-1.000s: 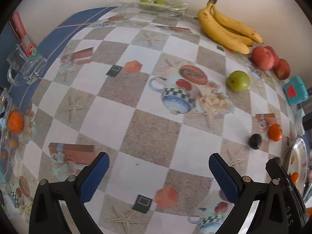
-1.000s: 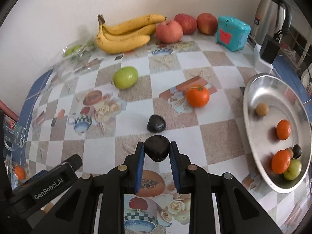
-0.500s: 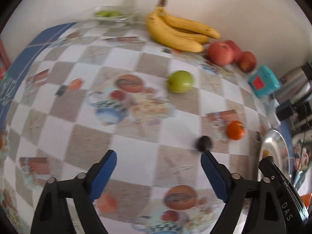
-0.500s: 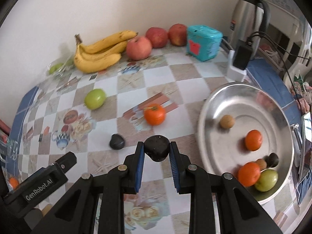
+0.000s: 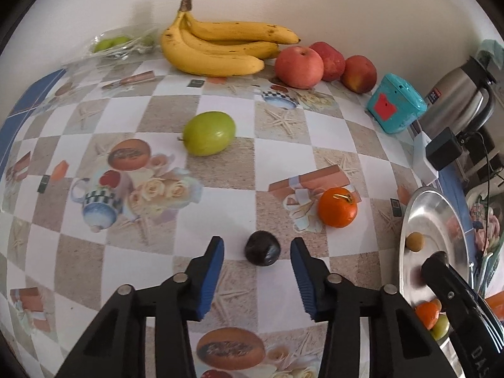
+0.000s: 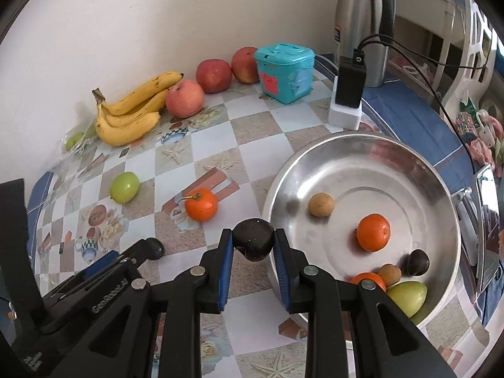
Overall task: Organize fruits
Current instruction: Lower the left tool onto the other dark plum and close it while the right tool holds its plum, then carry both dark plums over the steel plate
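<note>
We see bright, even daylight — soft shadows under the fruit, pale glare on the steel bowl (image 6: 441,195), strong fisheye bending and dark corners.

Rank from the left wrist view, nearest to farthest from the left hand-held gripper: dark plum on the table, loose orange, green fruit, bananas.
From the left hand-held gripper:
1. dark plum, on the table between its open fingers.
2. loose orange, ahead to the right.
3. green fruit, ahead to the left, mid-table.
4. bananas, at the back by the wall.

Patterned table (image 5: 226,186) holds bananas (image 5: 220,47), apples (image 5: 299,66), steel plate (image 6: 441,189).
</note>
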{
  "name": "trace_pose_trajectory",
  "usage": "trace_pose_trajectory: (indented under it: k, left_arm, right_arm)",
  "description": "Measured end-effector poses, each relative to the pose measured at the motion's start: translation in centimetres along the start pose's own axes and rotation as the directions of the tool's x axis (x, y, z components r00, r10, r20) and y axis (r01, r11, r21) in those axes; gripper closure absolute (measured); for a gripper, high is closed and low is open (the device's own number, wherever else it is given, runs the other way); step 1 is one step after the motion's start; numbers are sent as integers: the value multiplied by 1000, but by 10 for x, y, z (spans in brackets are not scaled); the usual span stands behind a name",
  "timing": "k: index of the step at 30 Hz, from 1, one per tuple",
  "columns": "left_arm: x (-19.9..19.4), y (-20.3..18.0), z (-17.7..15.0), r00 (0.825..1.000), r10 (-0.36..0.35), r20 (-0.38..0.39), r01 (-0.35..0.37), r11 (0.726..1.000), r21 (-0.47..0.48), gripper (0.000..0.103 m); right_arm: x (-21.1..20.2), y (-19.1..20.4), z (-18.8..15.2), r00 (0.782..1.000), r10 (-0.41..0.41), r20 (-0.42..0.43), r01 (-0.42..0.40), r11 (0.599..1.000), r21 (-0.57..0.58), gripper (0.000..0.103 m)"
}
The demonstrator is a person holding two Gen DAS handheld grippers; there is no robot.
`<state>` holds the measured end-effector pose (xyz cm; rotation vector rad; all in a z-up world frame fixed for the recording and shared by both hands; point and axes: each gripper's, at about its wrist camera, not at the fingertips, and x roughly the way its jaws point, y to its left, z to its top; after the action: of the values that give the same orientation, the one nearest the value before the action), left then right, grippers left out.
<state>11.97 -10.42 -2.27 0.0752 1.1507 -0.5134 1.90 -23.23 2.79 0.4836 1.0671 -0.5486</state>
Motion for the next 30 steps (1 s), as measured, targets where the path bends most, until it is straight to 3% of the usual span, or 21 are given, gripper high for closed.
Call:
trace_pose_trajectory:
  k: [5,8,18,30]
  left_arm:
    - [5,-6,0,1000,6,-2,-6,1000,24,67]
    - [7,-7,1,1000,-3,1,3,1000,29,67]
    - [12,-9,-1,998,70,2,-70,996,50,67]
    - [14,-4,-2,998,62,-15,-62,998,22,69]
  right_arm:
    - [-2,-6,2,1000,13,4,-13,1000,13,76]
    - [-3,-7,2,1000,14,3,-14,1000,14,76]
    - [-5,-14,3,1000,20,9,-21,999,32,76]
    - [-7,-14,3,1000,20,10,-20,999,27,76]
